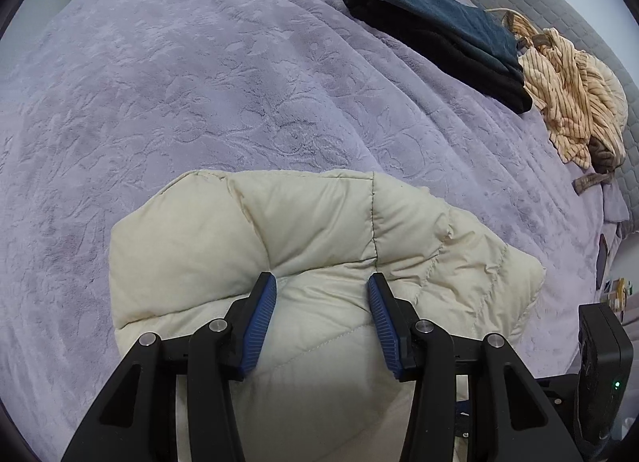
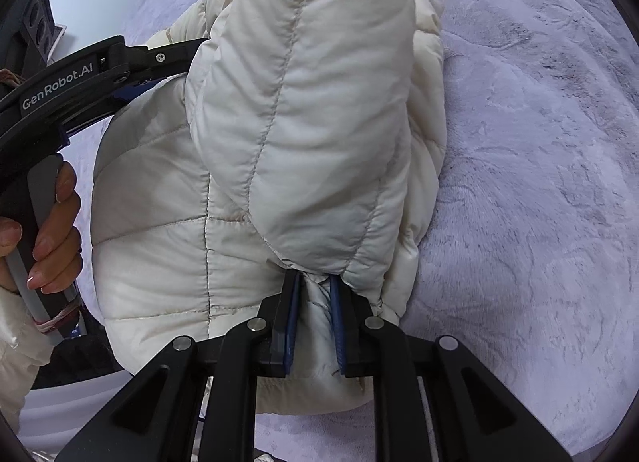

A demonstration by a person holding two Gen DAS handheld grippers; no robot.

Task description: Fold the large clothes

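Cream puffer jacket (image 1: pixel 319 246) bundled on the bed (image 1: pixel 199 82), well short of the folded jeans (image 1: pixel 431 22). Right gripper (image 2: pixel 313 286) jaws pinch a jacket fold; left gripper (image 1: pixel 321 294) jaws half-open, pressing padding. Mid-fold; next, lay the flap flat.

Puffer jacket (image 1: pixel 319 246) sits on the bed (image 1: pixel 179 102) at its near edge; folded jeans (image 1: pixel 435 42) are toward the far right corner, with a crumpled striped shirt (image 1: pixel 571 102) right beside them.
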